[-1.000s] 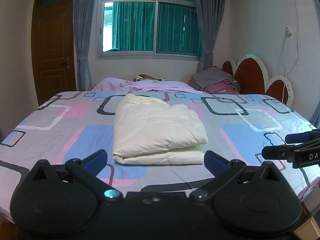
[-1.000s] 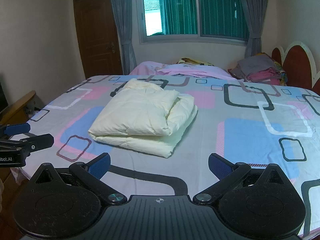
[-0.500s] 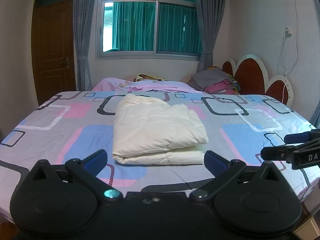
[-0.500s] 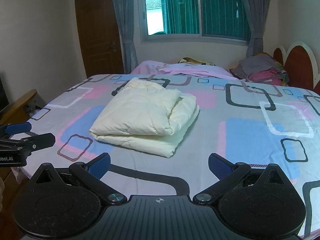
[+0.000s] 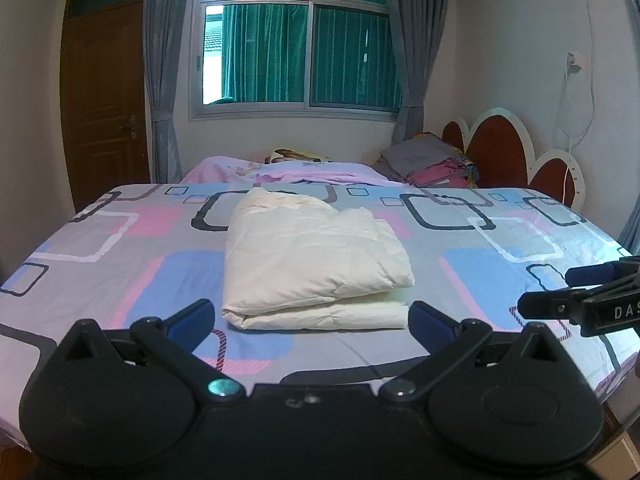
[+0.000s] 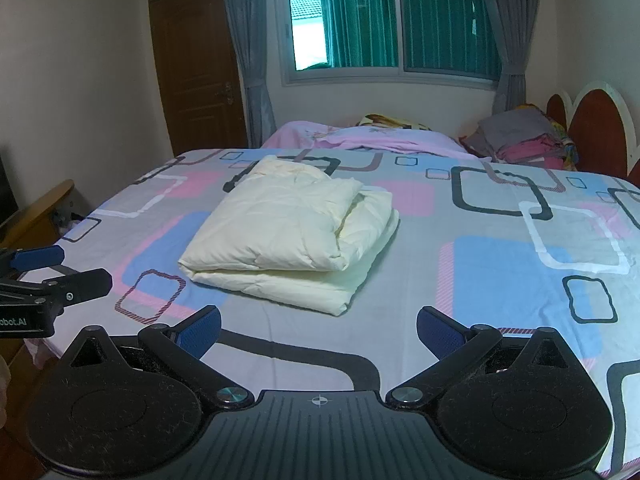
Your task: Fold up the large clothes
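A cream padded garment [image 5: 312, 264] lies folded into a thick rectangle in the middle of the patterned bed sheet [image 5: 120, 280]; it also shows in the right wrist view [image 6: 292, 236]. My left gripper [image 5: 310, 320] hovers open just short of the bundle's near edge, nothing between its blue pads. My right gripper [image 6: 318, 330] is open too, held back from the bundle's near right corner. Each gripper appears at the edge of the other's view: the right one [image 5: 576, 296], the left one [image 6: 52, 272].
Pink bedding [image 5: 288, 170] and a pile of folded clothes [image 5: 432, 162] lie at the far side of the bed by the headboard [image 5: 496, 152]. A wooden door [image 5: 104, 100] is at the left, a curtained window [image 5: 296, 48] behind. A wooden piece [image 6: 36, 212] stands left of the bed.
Almost nothing differs. The right wrist view has drifted slightly, so the bundle sits a little further right in it. Both grippers stay open and the garment has not moved.
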A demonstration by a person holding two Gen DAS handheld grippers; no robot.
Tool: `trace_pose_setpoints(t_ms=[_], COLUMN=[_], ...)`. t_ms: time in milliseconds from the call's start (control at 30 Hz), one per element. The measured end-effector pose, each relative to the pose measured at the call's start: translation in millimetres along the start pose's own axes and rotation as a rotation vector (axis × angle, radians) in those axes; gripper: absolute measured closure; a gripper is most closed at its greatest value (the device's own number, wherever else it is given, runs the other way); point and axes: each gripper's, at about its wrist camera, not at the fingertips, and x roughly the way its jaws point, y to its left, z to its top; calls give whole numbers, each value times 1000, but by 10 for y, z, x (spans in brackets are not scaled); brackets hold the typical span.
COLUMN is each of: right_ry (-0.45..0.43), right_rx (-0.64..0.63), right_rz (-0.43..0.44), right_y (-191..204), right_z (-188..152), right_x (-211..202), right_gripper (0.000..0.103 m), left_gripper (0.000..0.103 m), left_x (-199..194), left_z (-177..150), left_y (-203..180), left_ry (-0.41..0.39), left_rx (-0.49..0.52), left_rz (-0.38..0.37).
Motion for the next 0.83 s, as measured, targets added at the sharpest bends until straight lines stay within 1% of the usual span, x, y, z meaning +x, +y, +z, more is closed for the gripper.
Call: trace_pose_setpoints(t_ms=[733,833], right_ry=[-11,-12], right_rx=[-6,-9], right_rz=[8,10], right_y=[20,10], right_z=[8,8], right_x=[-27,-31], right_gripper=[0,0], left_gripper=[0,0], left_x=[-9,-12], left_z=[2,3], left_y=[-19,-27], left_ry=[-8,-5], left_rx=[7,3], left_rz=[-29,-21])
